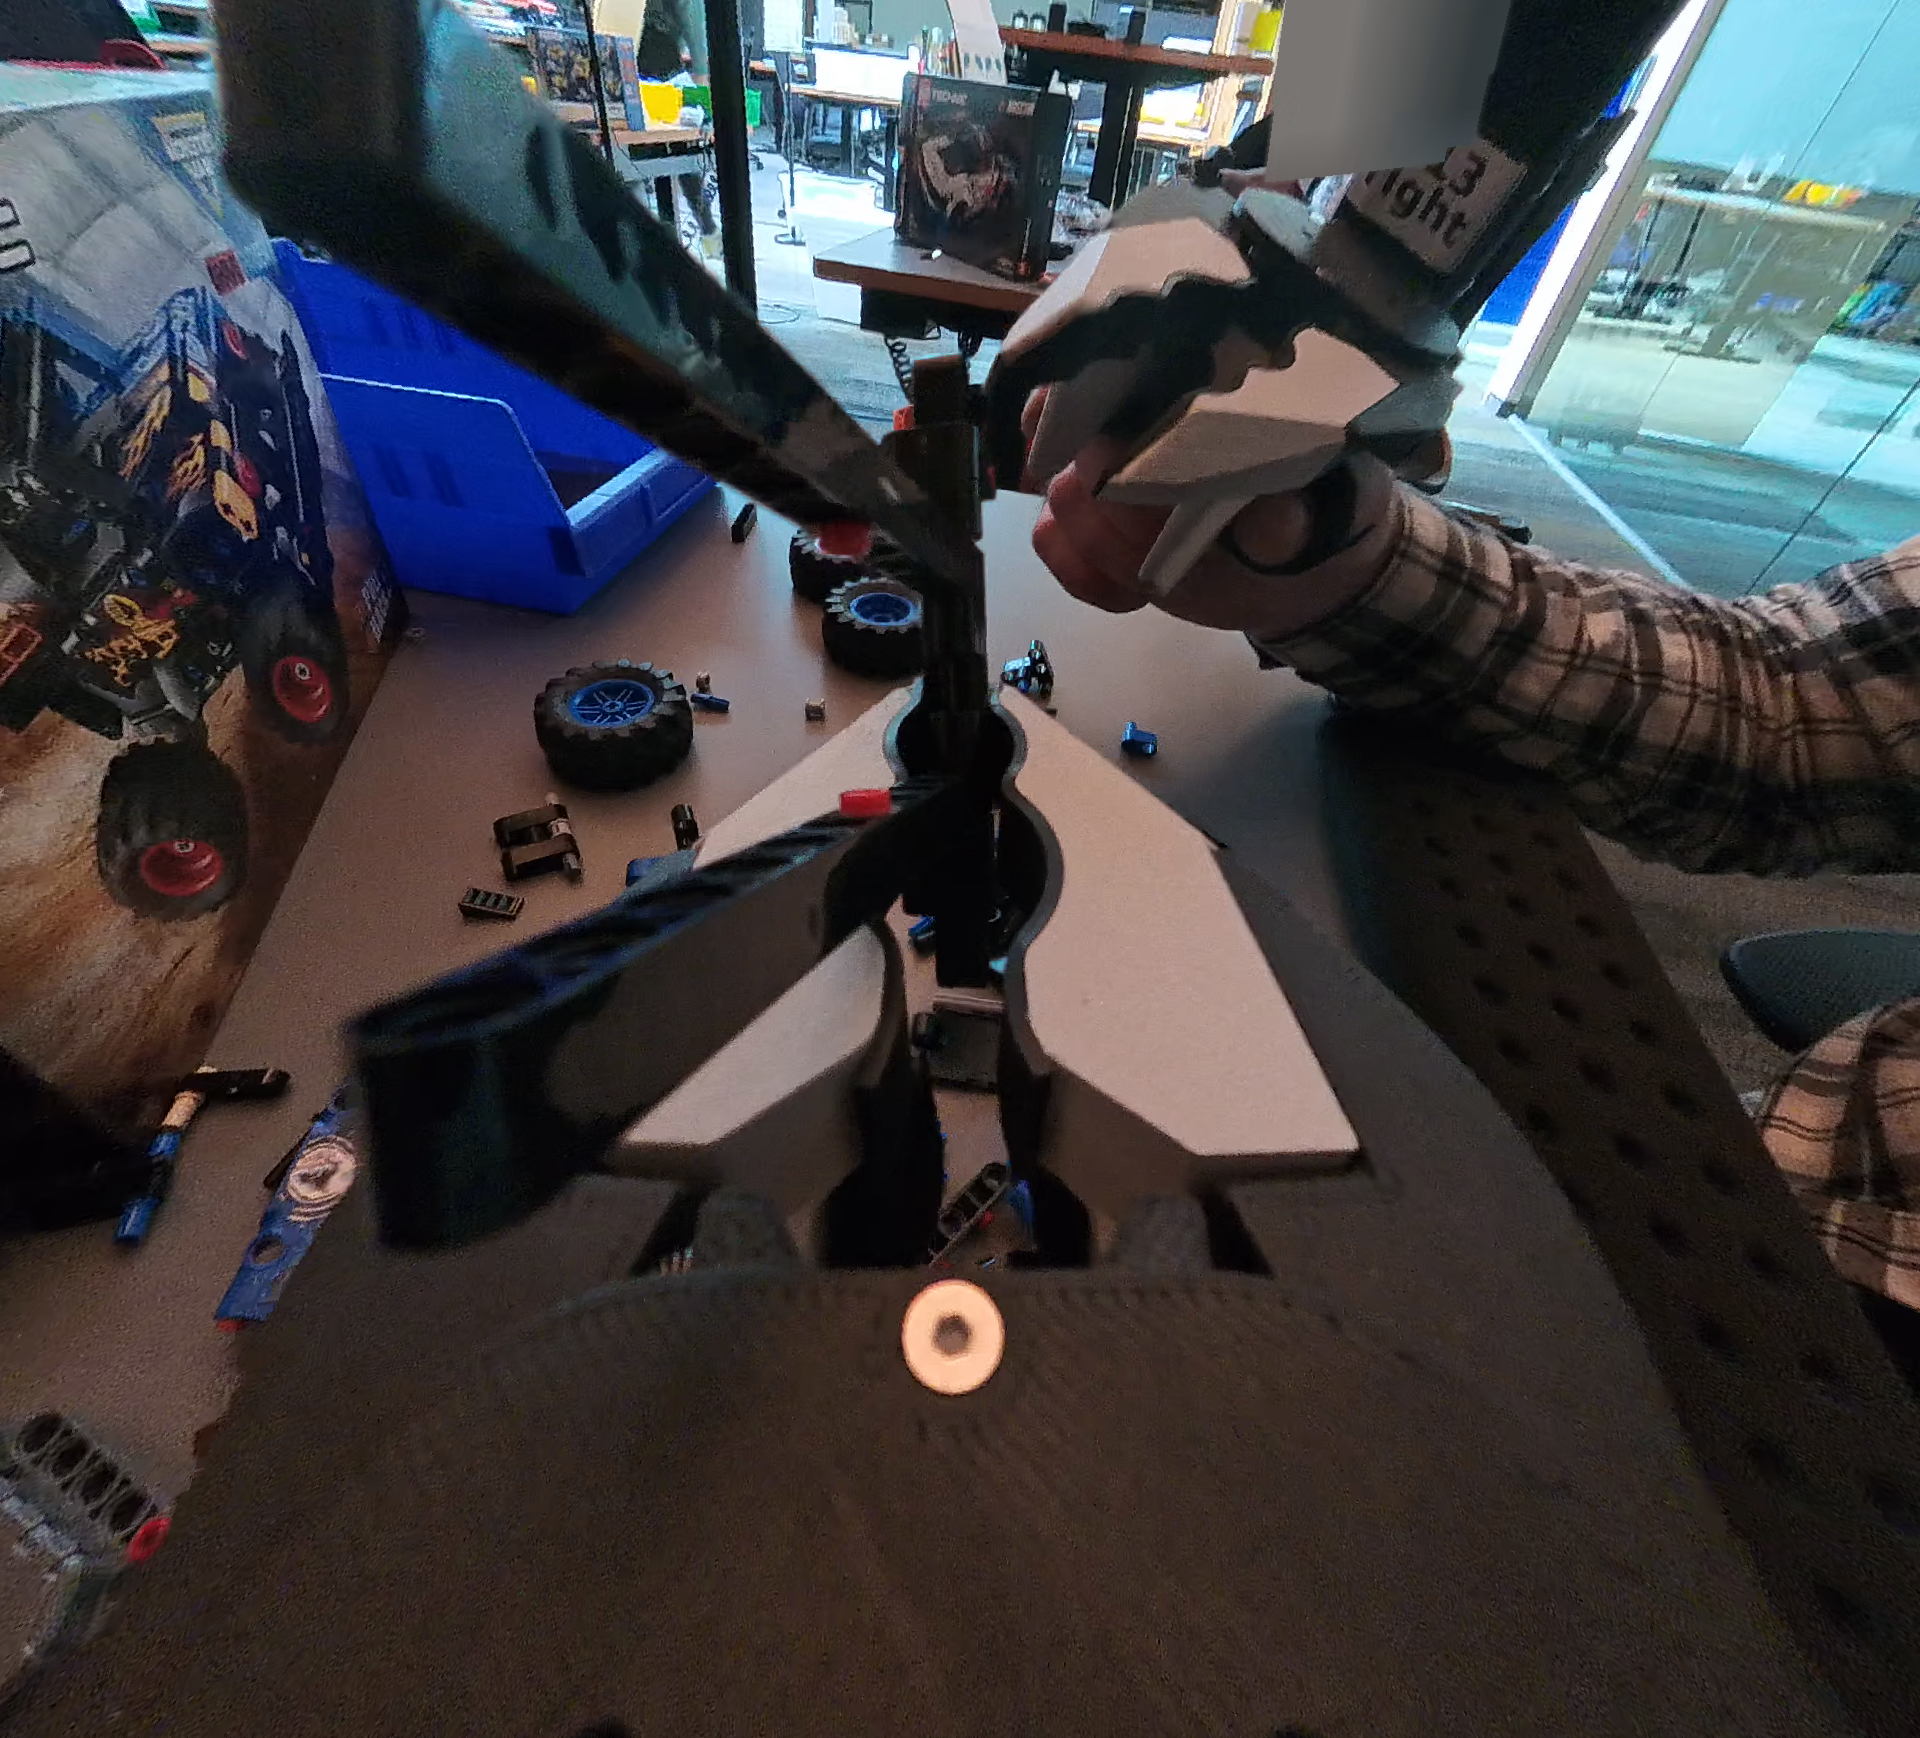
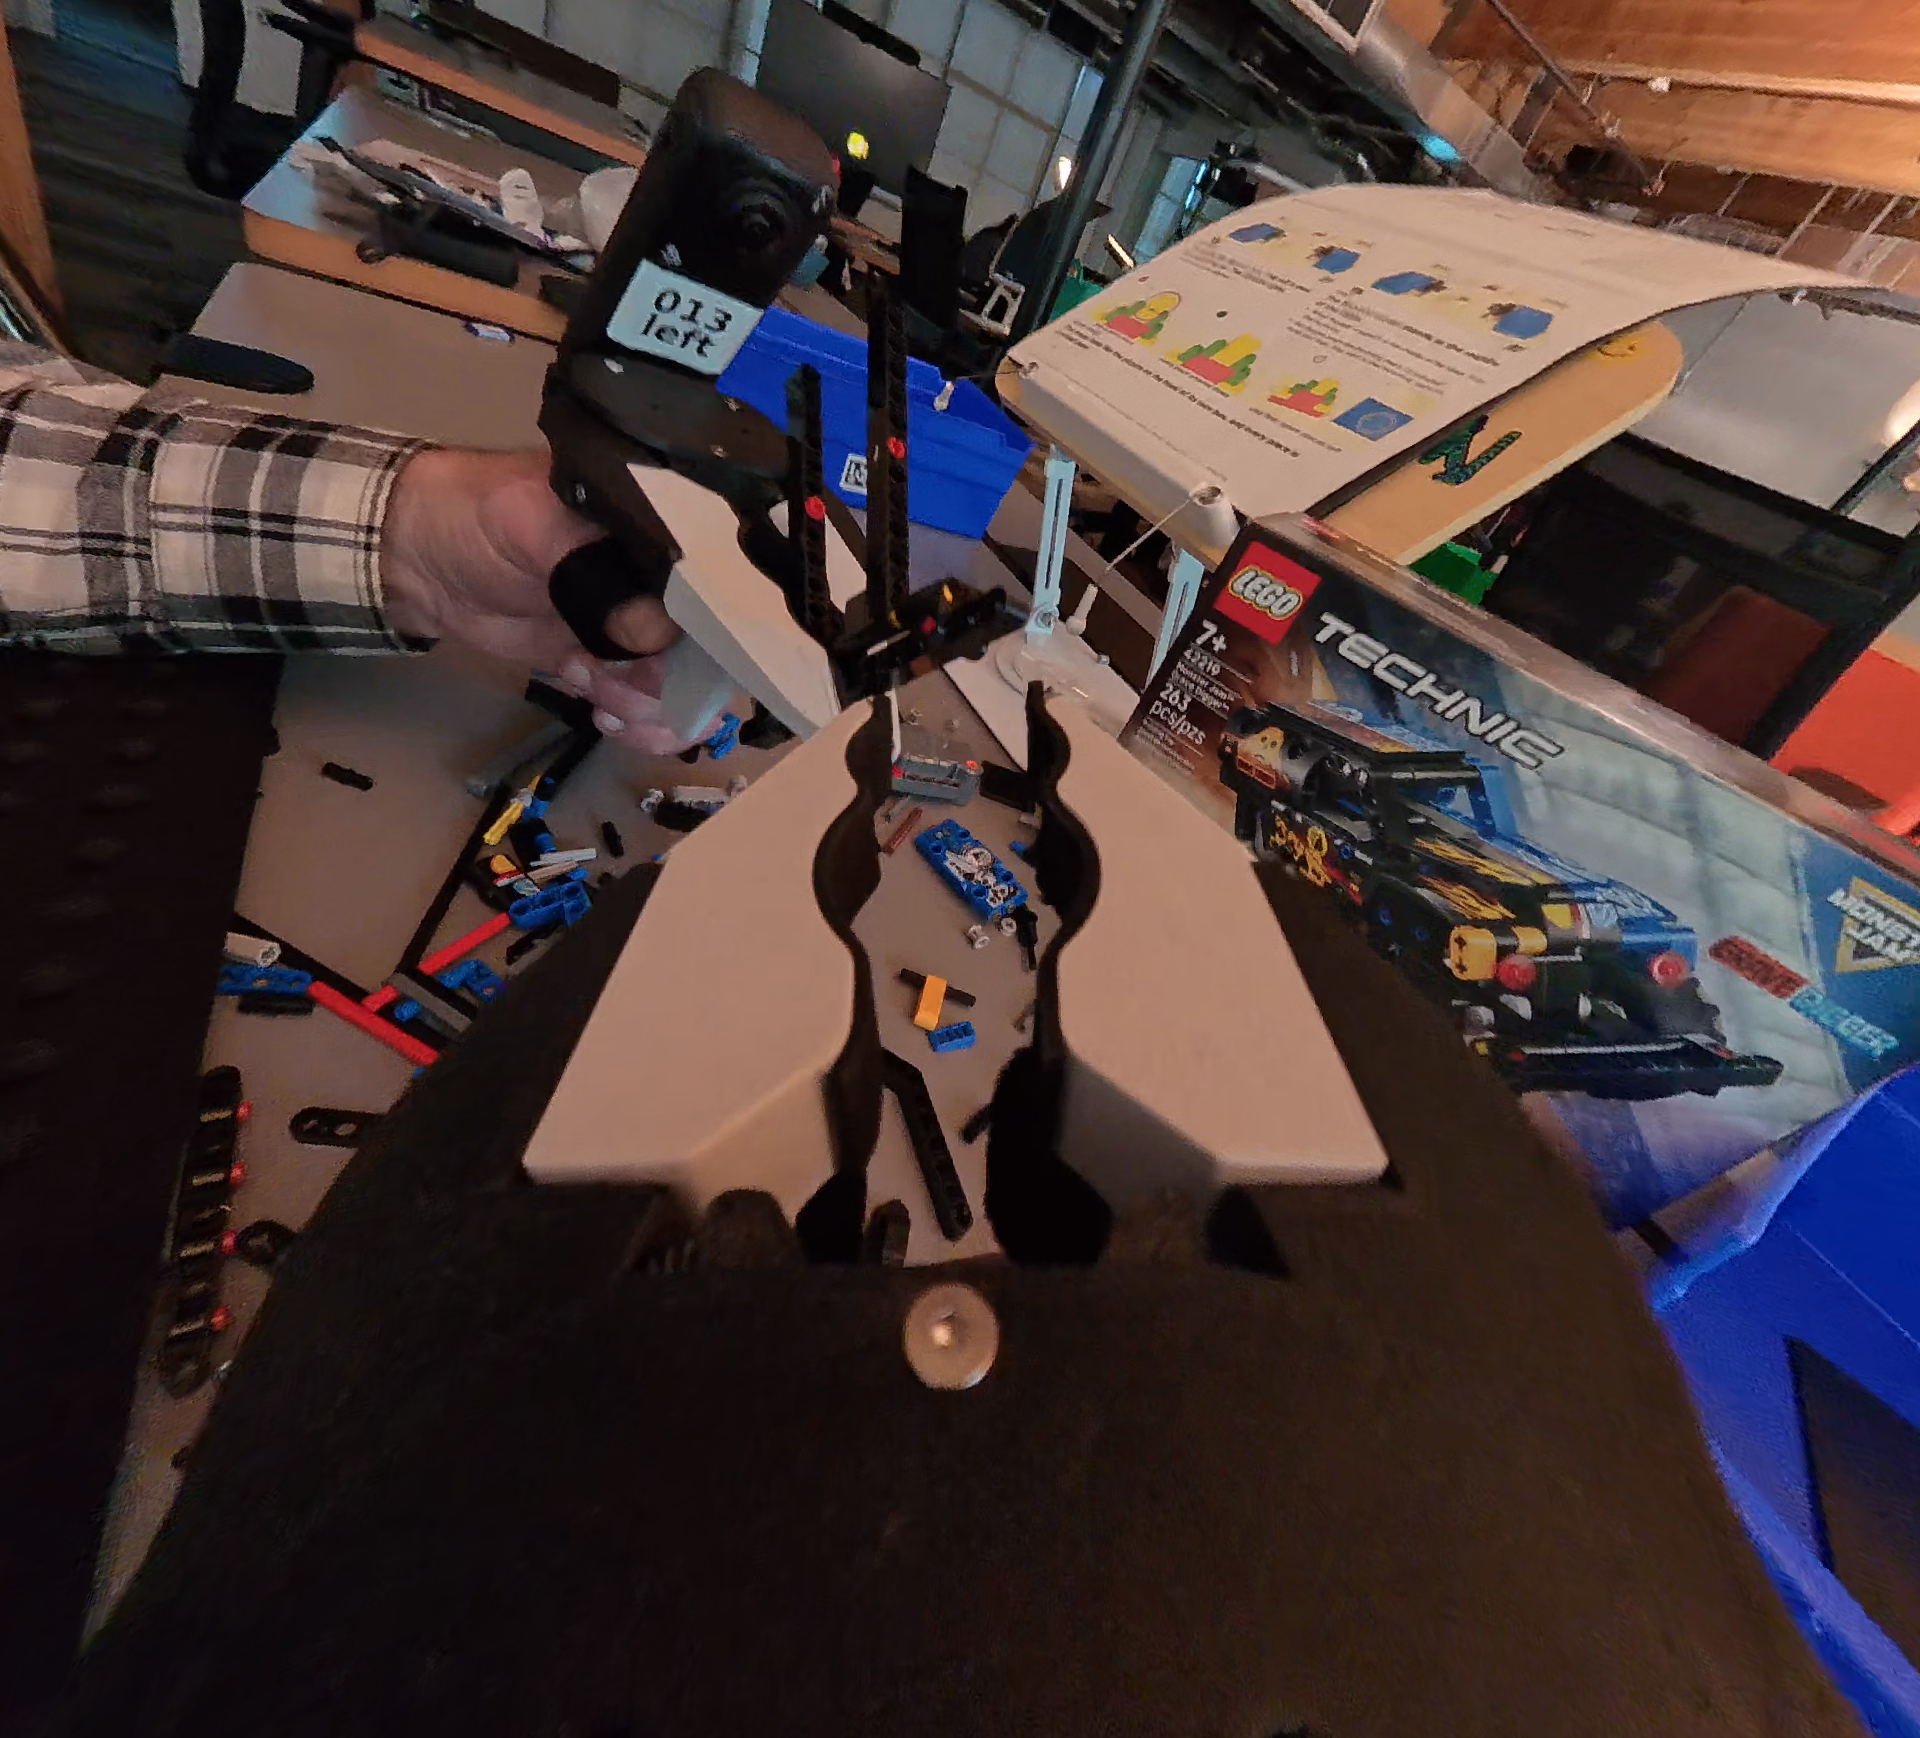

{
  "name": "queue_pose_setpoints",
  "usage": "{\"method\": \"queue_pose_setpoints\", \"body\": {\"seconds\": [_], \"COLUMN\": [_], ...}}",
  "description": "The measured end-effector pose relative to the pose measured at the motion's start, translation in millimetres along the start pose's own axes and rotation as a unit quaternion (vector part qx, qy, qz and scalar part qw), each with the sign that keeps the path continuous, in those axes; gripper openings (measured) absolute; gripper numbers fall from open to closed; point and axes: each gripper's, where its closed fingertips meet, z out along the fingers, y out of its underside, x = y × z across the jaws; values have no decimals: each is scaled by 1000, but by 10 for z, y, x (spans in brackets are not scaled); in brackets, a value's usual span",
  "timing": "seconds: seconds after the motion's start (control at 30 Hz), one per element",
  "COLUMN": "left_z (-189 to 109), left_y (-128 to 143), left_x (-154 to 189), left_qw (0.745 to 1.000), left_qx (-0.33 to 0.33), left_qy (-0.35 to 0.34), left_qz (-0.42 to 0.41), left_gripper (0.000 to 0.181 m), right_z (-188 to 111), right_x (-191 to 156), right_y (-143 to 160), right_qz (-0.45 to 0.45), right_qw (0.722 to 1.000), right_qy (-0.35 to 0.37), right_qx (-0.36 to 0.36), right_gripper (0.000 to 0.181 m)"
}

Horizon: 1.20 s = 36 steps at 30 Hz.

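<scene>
The worktop [image 1: 436,753] spreads out grey and littered with small building pieces, and everything here is placed from the black beam frame [image 1: 961,649] held up over its middle. Left of the frame stands the big toy truck box [image 1: 156,545], with a blue bin [image 1: 488,452] between box and frame. In the right wrist view an instruction sheet on a stand [image 2: 1351,317] curves behind the frame. Below and left of the frame lie black tyres with blue hubs [image 1: 613,722], loose on the worktop.

The left gripper [image 1: 956,732] has its jaws closed down on the frame's upright black beam, which runs up between the white fingers [image 1: 1143,961]; two long black beams fan off to the left. The right gripper [image 1: 997,410] meets the frame's upper end from the right, tips pinching at a small black and red part there; from its own camera the jaws look narrowly parted, the frame just at the tips. A hand [image 1: 1174,545] in a plaid sleeve grips the handle.
</scene>
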Motion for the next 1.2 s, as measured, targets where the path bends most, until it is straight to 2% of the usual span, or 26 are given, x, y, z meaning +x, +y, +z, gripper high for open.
{"method": "queue_pose_setpoints", "body": {"seconds": [0.23, 0.47, 0.6, 0.7, 1.0, 1.2], "left_z": [86, 104, 169, 237, 254, 199], "left_y": [36, 46, 152, 221, 306, 286], "left_x": [68, 47, 57, 91, 84, 101], "left_qw": [999, 997, 999, 998, 994, 994], "left_qx": [-1, 1, -34, -57, -91, -93], "left_qy": [25, 30, 12, 2, -28, -24], "left_qz": [-42, -72, -40, -17, 54, 59], "left_gripper": [6, 8, 9, 10, 13, 33], "right_z": [161, 111, 110, 142, 132, 125], "right_x": [-80, 60, 79, 84, 78, 132], "right_y": [235, 134, 119, 233, 350, 417], "right_qz": [-82, -64, -67, -73, -54, -7], "right_qw": [994, 994, 994, 992, 993, 995], "right_qy": [33, 72, 80, 79, 56, 48], "right_qx": [-71, -44, -41, -67, -91, -89], "right_gripper": [28, 34, 37, 24, 22, 21]}}
